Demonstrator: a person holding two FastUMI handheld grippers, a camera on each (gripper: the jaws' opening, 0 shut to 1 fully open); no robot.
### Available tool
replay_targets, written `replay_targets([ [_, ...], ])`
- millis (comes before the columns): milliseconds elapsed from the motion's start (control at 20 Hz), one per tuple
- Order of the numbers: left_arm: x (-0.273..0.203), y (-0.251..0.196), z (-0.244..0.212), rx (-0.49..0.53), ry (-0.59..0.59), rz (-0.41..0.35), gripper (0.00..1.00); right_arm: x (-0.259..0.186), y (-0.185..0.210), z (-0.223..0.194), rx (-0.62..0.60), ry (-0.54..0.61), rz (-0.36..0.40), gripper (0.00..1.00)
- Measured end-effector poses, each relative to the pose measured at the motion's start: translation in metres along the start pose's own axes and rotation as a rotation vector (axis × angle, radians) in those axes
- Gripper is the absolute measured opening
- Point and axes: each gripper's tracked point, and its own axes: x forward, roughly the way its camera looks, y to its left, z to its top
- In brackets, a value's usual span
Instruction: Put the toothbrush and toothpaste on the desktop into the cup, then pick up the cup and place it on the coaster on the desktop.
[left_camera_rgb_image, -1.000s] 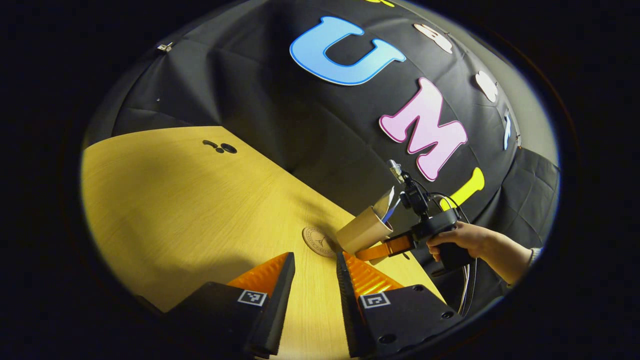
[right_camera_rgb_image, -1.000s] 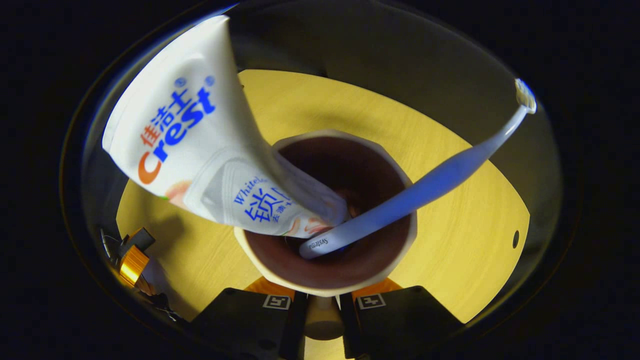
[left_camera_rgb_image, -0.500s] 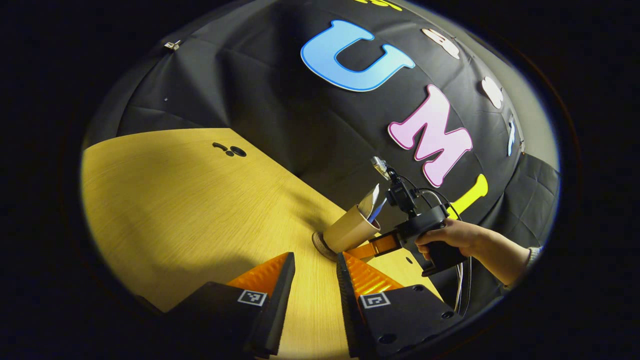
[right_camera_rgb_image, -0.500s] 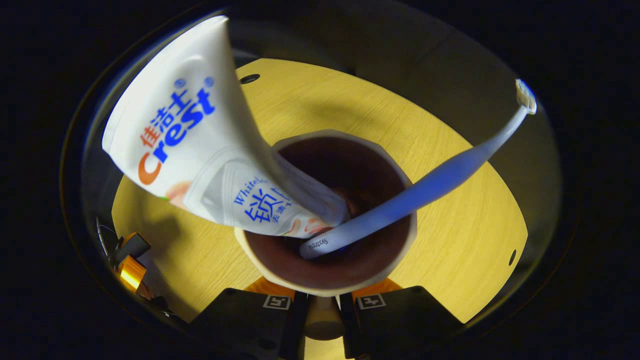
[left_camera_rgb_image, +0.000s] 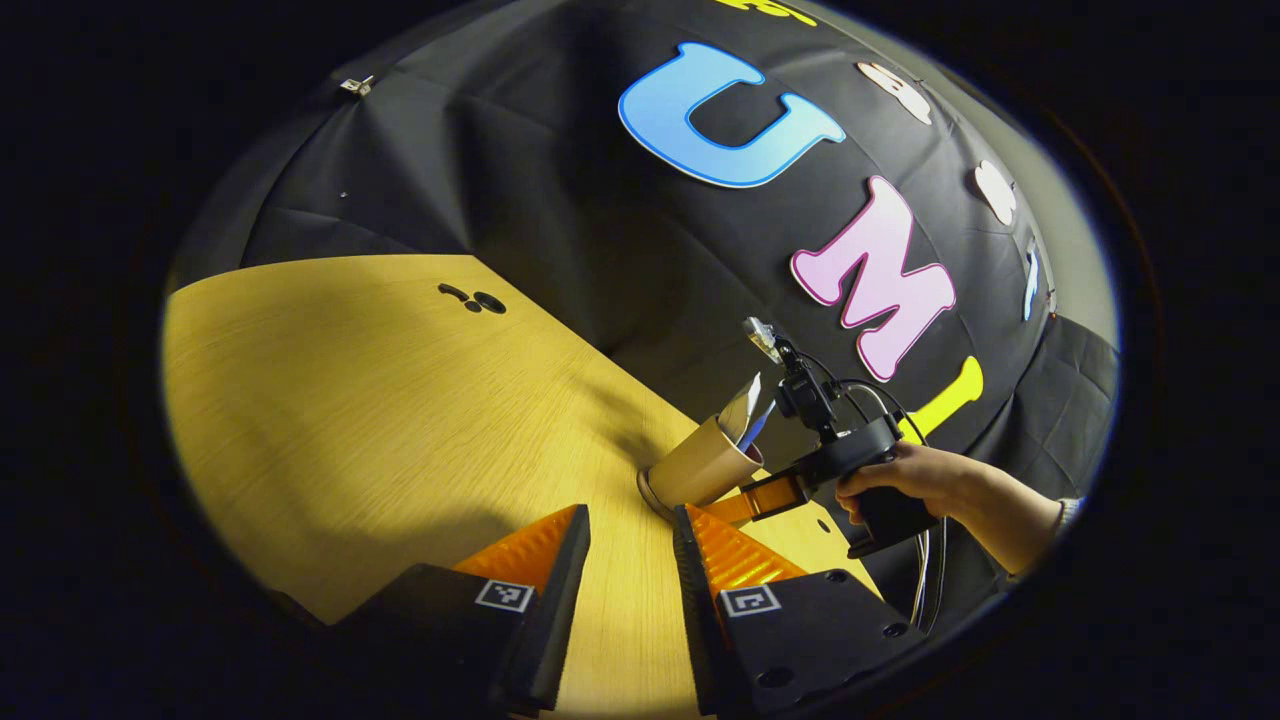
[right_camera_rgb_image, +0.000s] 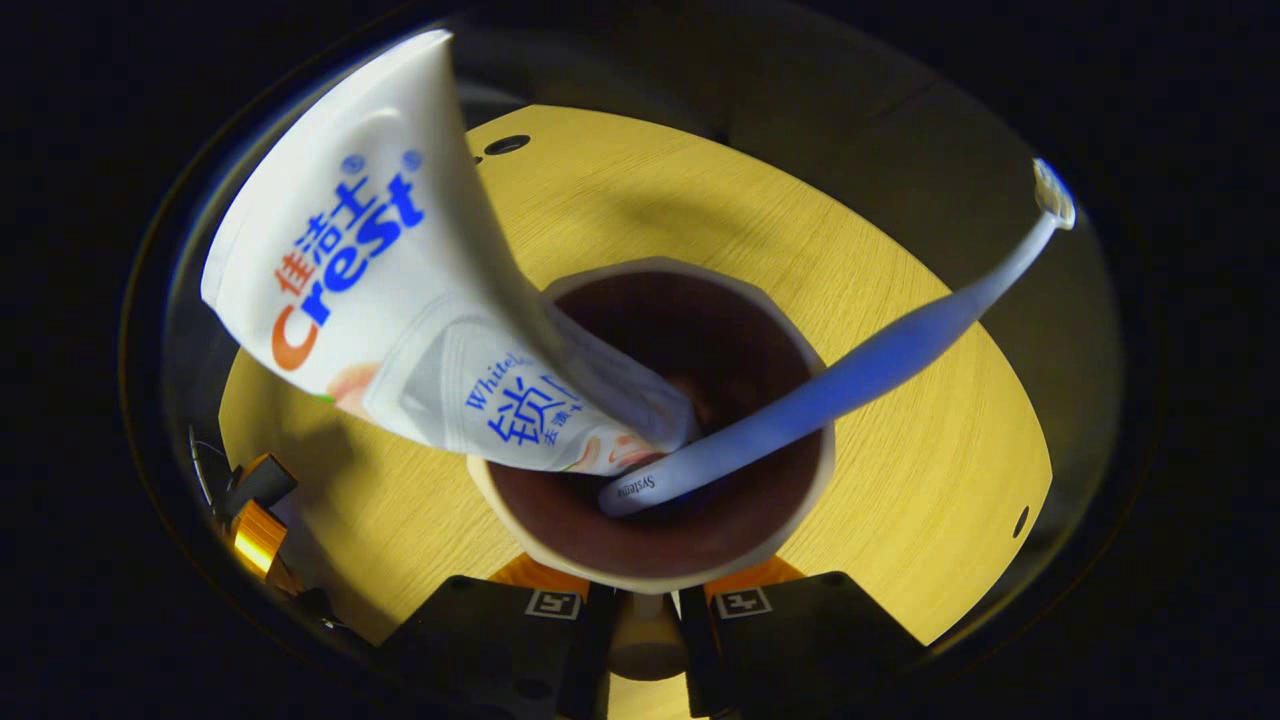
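Observation:
A tan cup (left_camera_rgb_image: 700, 465) leans a little, its base over the round coaster (left_camera_rgb_image: 648, 493), of which a thin edge shows. A white toothpaste tube (left_camera_rgb_image: 741, 406) and a blue toothbrush (left_camera_rgb_image: 757, 424) stick out of it. My right gripper (left_camera_rgb_image: 757, 497), held by a hand (left_camera_rgb_image: 915, 478), grips the cup from the right. In the right gripper view I look down into the brown inside of the cup (right_camera_rgb_image: 700, 520), with the toothpaste tube (right_camera_rgb_image: 380, 290) leaning left and the toothbrush (right_camera_rgb_image: 880, 350) leaning right. The right gripper (right_camera_rgb_image: 645, 630) is shut on the cup's handle. My left gripper (left_camera_rgb_image: 630, 580) hangs open, short of the cup.
The wooden desk (left_camera_rgb_image: 350, 400) stretches left with a pair of dark holes (left_camera_rgb_image: 475, 300) near its far edge. The black booth wall rises right behind the cup. The left gripper (right_camera_rgb_image: 250, 515) sits at the desk's left edge in the right gripper view.
The right gripper has carried the cup down and leftward until it covers the coaster, which lay bare a second ago. The left gripper has hardly moved.

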Motion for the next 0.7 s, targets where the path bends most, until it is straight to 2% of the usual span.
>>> replay_targets([
  [50,-0.001,-0.001,0.000,0.001,0.001,-0.001,0.53,-0.001,0.001,0.000,0.000,0.001,-0.001,0.39],
  [100,-0.001,-0.001,-0.001,0.002,0.003,-0.001,0.53,-0.003,0.001,-0.001,0.000,0.000,-0.002,0.29],
  [150,-0.001,-0.001,0.000,0.002,0.002,-0.003,0.53,-0.005,0.002,-0.003,0.000,0.003,0.000,0.29],
  [200,-0.001,-0.002,0.000,0.003,0.001,-0.003,0.53,-0.007,0.002,-0.004,-0.002,0.008,0.001,0.43],
  [250,-0.001,-0.003,0.001,0.003,0.000,-0.005,0.53,-0.008,0.001,-0.006,-0.009,0.012,-0.005,0.36],
  [300,-0.002,-0.002,0.000,0.003,0.000,-0.004,0.53,-0.009,-0.001,-0.007,-0.015,0.012,-0.012,0.50],
  [350,-0.004,-0.002,0.001,0.002,0.001,-0.005,0.53,-0.011,-0.001,-0.006,-0.014,0.008,-0.012,0.54],
  [400,-0.004,-0.003,0.000,0.002,0.002,-0.004,0.63,-0.012,-0.001,-0.003,-0.005,-0.004,-0.013,0.56],
  [450,-0.004,-0.004,0.001,0.001,0.002,-0.005,0.53,-0.015,0.001,0.000,0.001,-0.019,-0.009,0.58],
  [600,-0.006,-0.011,0.000,-0.005,0.014,-0.016,0.53,-0.028,-0.002,0.006,0.007,-0.056,-0.011,0.67],
  [650,-0.008,-0.014,0.001,-0.006,0.017,-0.018,0.63,-0.038,-0.005,0.005,0.011,-0.069,-0.014,0.70],
  [700,-0.009,-0.018,0.001,-0.005,0.021,-0.020,0.53,-0.047,-0.007,0.006,0.019,-0.081,-0.018,0.72],
])
